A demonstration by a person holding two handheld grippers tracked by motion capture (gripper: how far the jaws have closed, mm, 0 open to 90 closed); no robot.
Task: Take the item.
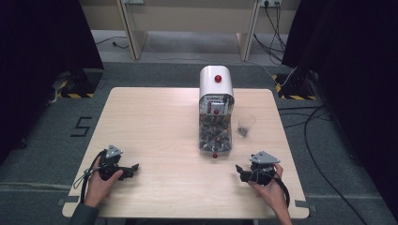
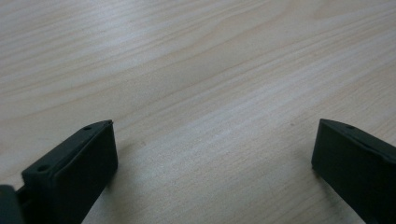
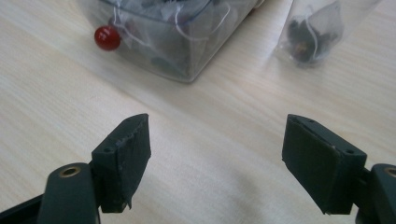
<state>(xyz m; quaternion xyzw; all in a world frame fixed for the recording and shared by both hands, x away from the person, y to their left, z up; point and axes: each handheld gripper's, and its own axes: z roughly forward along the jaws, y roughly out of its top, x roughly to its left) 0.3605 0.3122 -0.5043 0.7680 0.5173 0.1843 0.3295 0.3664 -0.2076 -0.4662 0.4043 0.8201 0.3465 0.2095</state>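
**Q:** ok so where's everything sitting right now?

**Me:** Both my hands are resting low on the near side of the wooden table (image 1: 155, 117). My left gripper (image 1: 133, 169) is down at the near left, my right gripper (image 1: 241, 170) at the near right, well apart from each other. Each one has its grey plate on top and a cable trailing back along my wrist.

**Q:** holding anything?

**Me:** Nope. In the left gripper view my jaws are spread wide with just bare wood grain between them. Same on the right: jaws wide apart, nothing between them but tabletop.

**Q:** and the stuff on the table?

**Me:** There's a white dispenser (image 1: 216, 82) with a rounded top and a red knob, standing at the far middle. Its clear drawer (image 1: 215, 133) is pulled out toward me, full of tea bags, with a little red knob (image 3: 107, 38) on the front. Just right of the drawer there's a clear plastic cup (image 1: 246, 125) with something dark inside; from the right gripper view it looks like a tea bag (image 3: 310, 32). Drawer and cup both sit ahead of my right gripper, near but not touching.
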